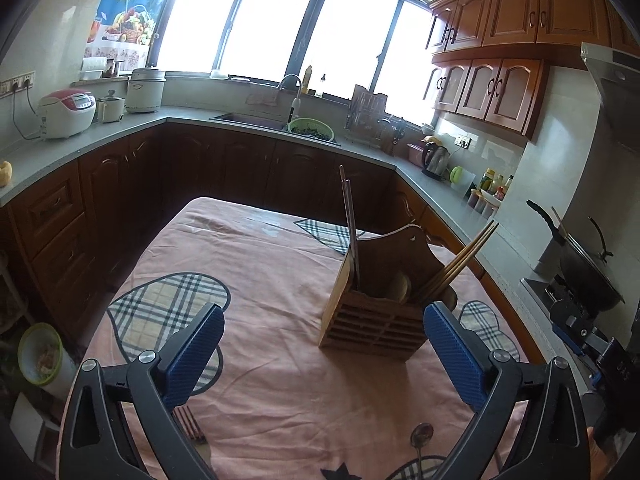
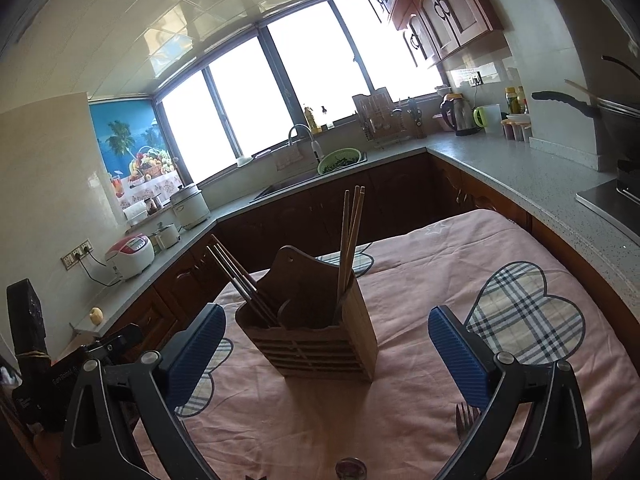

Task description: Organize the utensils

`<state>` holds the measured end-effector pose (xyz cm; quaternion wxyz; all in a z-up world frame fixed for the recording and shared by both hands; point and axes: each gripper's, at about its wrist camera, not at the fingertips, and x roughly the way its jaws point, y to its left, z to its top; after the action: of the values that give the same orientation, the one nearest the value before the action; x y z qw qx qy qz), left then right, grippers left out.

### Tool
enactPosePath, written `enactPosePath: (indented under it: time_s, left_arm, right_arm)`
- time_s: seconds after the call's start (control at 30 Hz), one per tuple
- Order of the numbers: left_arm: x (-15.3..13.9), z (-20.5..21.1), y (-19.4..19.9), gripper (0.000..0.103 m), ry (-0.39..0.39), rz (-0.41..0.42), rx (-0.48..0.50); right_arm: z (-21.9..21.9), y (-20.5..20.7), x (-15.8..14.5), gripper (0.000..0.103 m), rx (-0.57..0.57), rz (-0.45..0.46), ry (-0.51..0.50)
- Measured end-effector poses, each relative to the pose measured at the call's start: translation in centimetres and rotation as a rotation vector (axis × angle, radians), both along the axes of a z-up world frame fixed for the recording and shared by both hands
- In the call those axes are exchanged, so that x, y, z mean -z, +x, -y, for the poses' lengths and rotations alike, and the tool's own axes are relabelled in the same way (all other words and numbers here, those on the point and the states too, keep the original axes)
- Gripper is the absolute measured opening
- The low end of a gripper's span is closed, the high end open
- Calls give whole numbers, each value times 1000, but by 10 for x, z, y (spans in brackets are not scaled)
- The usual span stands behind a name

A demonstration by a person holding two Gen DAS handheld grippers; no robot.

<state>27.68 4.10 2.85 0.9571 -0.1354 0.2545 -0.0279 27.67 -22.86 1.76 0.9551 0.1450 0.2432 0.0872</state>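
A wooden utensil holder (image 1: 376, 316) (image 2: 316, 340) stands upright on the pink tablecloth, with dark chopsticks (image 1: 350, 224) (image 2: 236, 276) in one compartment and light wooden chopsticks (image 1: 460, 260) (image 2: 352, 236) in another. My left gripper (image 1: 324, 344) is open, short of the holder, with nothing between its blue pads. My right gripper (image 2: 326, 350) is open too, and the holder stands beyond its fingers. On the cloth near me lie a fork (image 1: 190, 426) (image 2: 466, 420) and a spoon (image 1: 420, 440) whose bowl (image 2: 351, 468) shows at the bottom edge.
The table (image 1: 280, 380) carries plaid heart patches and sits between dark kitchen cabinets. Grey counters (image 1: 120, 136) around it hold a rice cooker (image 1: 66, 114), a kettle (image 1: 436, 160), bottles and a wok (image 1: 588, 276) on the stove. A sink with a green colander (image 1: 310, 128) lies below the windows.
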Motion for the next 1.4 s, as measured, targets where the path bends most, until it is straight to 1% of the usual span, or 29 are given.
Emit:
enactPosePath:
  time_s: [0.17,0.37,0.5,0.73,0.83,0.93,1.03,1.07,1.13,1.2,1.3,1.4]
  left_arm:
    - [-5,6,-38,102,31,18,-7]
    - [-2,17,-79,102,77,27,14]
    - [2,19,-97,102,103,19,27]
    - [10,21,-128,102,146,11,24]
    - [8,21,-141,102,160,-5,31]
    - [-9,22,-156,102,176,24,47]
    - [-23,23,-174,102,210,60,55]
    - [-28,24,-180,102,218,70,54]
    - [-29,24,-192,102,218,87,46]
    - [-24,23,-205,102,198,107,32]
    - [-11,23,-217,102,185,127,9]
    - [9,27,-222,102,214,133,-16]
  right_arm:
    - [-6,-27,-3,103,-22,17,-31]
    - [-11,-63,-12,103,-35,67,-72]
    - [-14,-85,-14,103,-32,97,-104]
    - [-23,-112,4,103,-52,89,-152]
    - [-27,-125,8,103,-64,85,-178]
    - [-28,-137,-4,103,-83,107,-199]
    - [-31,-150,-29,103,-78,150,-251]
    - [-31,-155,-38,103,-83,168,-254]
    - [-28,-164,-50,103,-94,191,-235]
    - [-25,-170,-55,103,-98,190,-211]
    - [-25,-178,-44,103,-98,187,-193]
    - [-27,-181,-19,103,-83,152,-208]
